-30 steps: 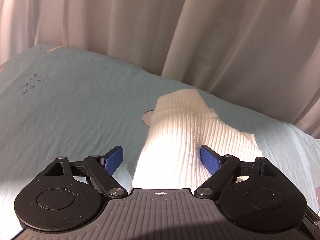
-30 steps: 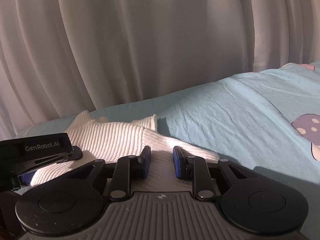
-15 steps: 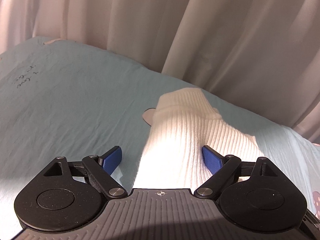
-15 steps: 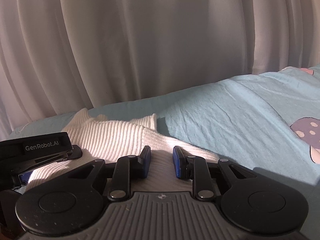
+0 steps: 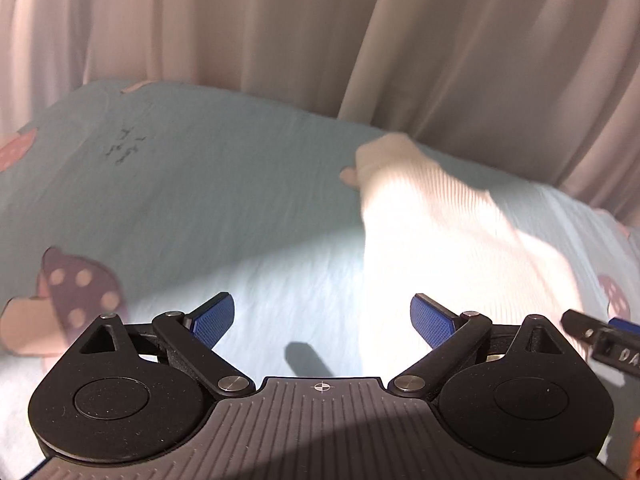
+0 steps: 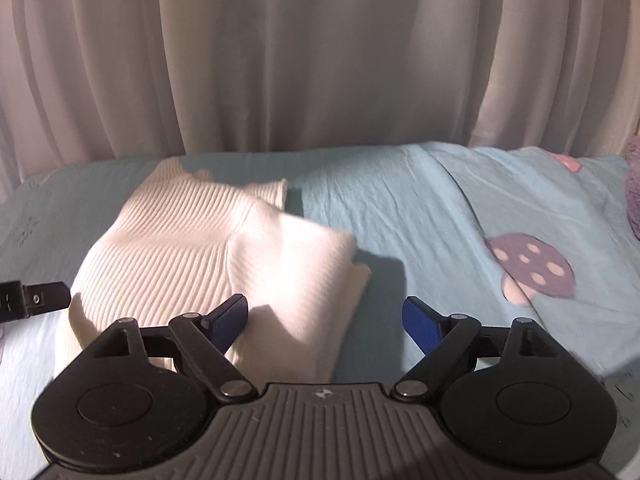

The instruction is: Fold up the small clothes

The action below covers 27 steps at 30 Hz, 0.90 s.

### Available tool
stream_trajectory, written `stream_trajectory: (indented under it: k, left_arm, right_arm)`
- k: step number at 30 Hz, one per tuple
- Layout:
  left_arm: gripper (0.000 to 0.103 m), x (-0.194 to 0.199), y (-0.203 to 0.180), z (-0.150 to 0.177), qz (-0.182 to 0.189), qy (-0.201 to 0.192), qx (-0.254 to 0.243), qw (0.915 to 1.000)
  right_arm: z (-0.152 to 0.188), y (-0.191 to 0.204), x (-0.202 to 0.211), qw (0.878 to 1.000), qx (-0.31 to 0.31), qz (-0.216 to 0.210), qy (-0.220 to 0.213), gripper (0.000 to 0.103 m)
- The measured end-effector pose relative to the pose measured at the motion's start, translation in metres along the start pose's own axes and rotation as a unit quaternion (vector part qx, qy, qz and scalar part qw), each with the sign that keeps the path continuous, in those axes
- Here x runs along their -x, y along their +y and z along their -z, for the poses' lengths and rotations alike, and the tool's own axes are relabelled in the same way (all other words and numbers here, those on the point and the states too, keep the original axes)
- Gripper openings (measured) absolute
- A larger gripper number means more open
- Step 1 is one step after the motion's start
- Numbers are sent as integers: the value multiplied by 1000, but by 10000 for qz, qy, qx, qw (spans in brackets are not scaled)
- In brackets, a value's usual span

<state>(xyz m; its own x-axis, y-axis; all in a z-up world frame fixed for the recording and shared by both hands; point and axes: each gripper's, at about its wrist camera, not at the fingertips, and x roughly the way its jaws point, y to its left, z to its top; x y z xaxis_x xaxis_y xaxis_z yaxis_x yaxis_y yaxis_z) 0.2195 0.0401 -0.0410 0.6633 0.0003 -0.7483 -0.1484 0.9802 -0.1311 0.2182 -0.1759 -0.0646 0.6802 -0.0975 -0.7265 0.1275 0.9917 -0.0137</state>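
Observation:
A white ribbed knit garment (image 6: 208, 248) lies folded on the light blue bedsheet (image 6: 420, 208). In the left wrist view the garment (image 5: 448, 240) lies ahead and to the right. My left gripper (image 5: 322, 318) is open and empty, above bare sheet beside the garment's left edge. My right gripper (image 6: 325, 318) is open and empty, raised just behind the garment's near right corner. The left gripper's tip (image 6: 32, 300) shows at the left edge of the right wrist view. The right gripper's tip (image 5: 604, 340) shows at the right edge of the left wrist view.
White curtains (image 6: 320, 60) hang close behind the bed. The sheet carries mushroom prints (image 6: 532, 268) to the right of the garment and another mushroom print (image 5: 76, 288) to the left. A purple fuzzy object (image 6: 634, 200) sits at the far right edge.
My right gripper opened and let go of the garment. Both grippers pulled back and up, the left one shifting off the garment to its left side. The garment now lies flat.

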Motion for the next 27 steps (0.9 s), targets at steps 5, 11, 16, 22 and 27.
stream_trajectory:
  k: [5,11,16,22,27]
  left_arm:
    - [98,27,0,52,10,857,-433,9954]
    - [98,38,-24,71,-92,1224,-1181,9854]
    - [101,46,-27,62,-221,1245,-1189,9848]
    - [101,53,-31,48,-284,1266,-1056,9859]
    - [102,57,-38,44,-469,1181,-1162,9851]
  right_arm:
    - [48,2,21,9913,-177,-204,1290,92]
    - [69,23,31,9867,309,-27,1599,98]
    - [57,29,49,9929,198,97,1165,99]
    - [34,38,44,9851,201,103,1703,99]
    - [33,41,50,9846,97,283,1722,99]
